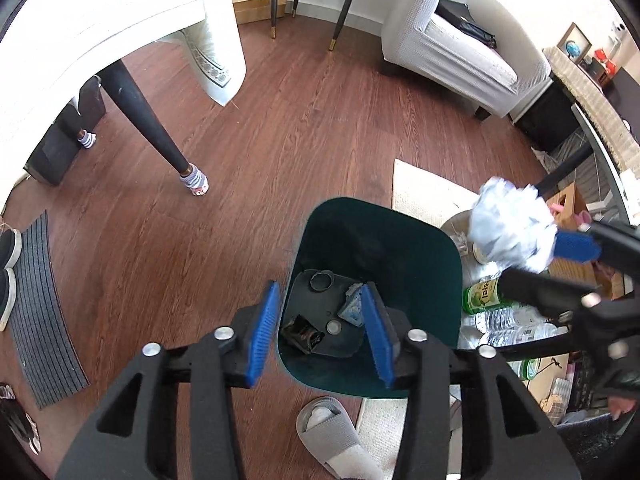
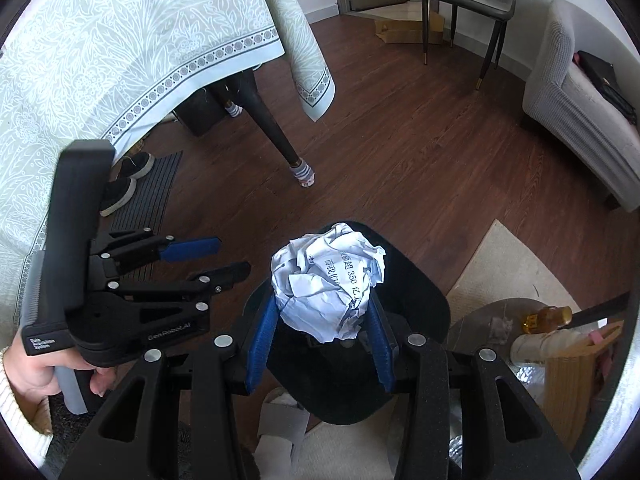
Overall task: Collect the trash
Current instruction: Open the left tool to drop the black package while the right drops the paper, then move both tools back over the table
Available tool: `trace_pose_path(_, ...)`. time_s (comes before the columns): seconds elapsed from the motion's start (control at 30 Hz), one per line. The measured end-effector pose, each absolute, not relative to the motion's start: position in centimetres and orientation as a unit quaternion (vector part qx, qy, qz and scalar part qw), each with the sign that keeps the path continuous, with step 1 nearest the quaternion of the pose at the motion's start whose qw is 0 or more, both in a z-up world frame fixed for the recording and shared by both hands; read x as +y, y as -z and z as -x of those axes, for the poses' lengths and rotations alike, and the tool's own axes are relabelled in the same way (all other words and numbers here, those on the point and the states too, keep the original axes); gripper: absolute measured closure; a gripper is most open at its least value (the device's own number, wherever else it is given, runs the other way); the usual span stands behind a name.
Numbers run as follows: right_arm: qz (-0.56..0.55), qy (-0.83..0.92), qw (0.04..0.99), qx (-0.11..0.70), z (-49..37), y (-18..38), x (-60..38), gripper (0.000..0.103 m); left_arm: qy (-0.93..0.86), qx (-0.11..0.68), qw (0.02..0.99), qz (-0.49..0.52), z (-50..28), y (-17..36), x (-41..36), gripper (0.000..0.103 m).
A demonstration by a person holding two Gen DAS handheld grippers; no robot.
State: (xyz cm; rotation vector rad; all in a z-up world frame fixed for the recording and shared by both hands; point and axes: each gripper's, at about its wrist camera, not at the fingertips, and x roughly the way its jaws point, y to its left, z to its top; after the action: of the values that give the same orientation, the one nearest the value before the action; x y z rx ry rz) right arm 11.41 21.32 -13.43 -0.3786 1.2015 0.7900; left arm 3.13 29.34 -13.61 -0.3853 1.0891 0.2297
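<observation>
Left wrist view: left gripper (image 1: 320,334) spread wide, nothing between its blue pads; it hangs directly above the open mouth of the dark green trash bin (image 1: 424,240). Inside the bin, on the bottom: a black lid-like piece, a small blue-grey scrap, a dark crumpled item. At the right edge of this view, the right gripper (image 1: 560,260) enters from the side with the crumpled paper ball (image 1: 510,224) at its tip, one blue pad pressed to the ball. The ball sits above and just outside the bin's right rim. Green bottle (image 1: 484,294) and clear plastic bottles (image 1: 508,322) lie on the floor beside the bin, right side.

Right wrist view: right gripper (image 2: 324,332) clamped on the paper ball (image 2: 326,284); both blue pads touch its lower flanks, most of the ball standing out beyond the fingertips. Printed characters visible on the paper. Bin (image 2: 416,280) shows dark directly behind and under the ball. Left gripper (image 2: 204,258) to the left, fingers parted, held in the person's hand (image 2: 40,372).
</observation>
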Motion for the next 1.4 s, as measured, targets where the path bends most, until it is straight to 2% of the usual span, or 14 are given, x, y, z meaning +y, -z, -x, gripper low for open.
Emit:
trace_pose_path(0.07,0.176,-0.357,0.731,0.554,-11.4,14.4,21.3,0.059,-0.115,0.504,0.837,0.181,-2.9,13.0,29.5,0.048)
trace_pose_path(0.53,0.219,-0.347,0.681,0.607,-10.4,21.4,22.6,0.059,-0.143,0.423,0.881,0.159,-1.1,8.0,29.9,0.048)
trace_pose_path(0.73,0.233,-0.346,0.663,0.622,-10.1,24.0,22.6,0.059,-0.135,0.4,0.891,0.169,-0.7,6.1,29.7,0.053)
trace_pose_path(0.8,0.237,-0.345,0.651,0.633,-9.9,25.0,22.5,0.058,-0.13,0.393,0.894,0.169,-0.6,5.5,29.4,0.06)
trace_pose_path(0.87,0.241,-0.344,0.647,0.637,-9.7,25.5,22.3,0.052,-0.126,0.384,0.899,0.169,-0.4,5.0,29.1,0.06)
trace_pose_path(1.17,0.237,-0.353,0.663,0.616,-9.2,23.8,21.7,0.045,-0.148,0.327,0.917,0.176,0.8,1.8,29.5,0.062)
trace_pose_path(1.4,0.223,-0.39,0.692,0.565,-7.9,17.9,21.6,0.045,-0.163,0.302,0.923,0.173,1.5,0.2,29.9,0.062)
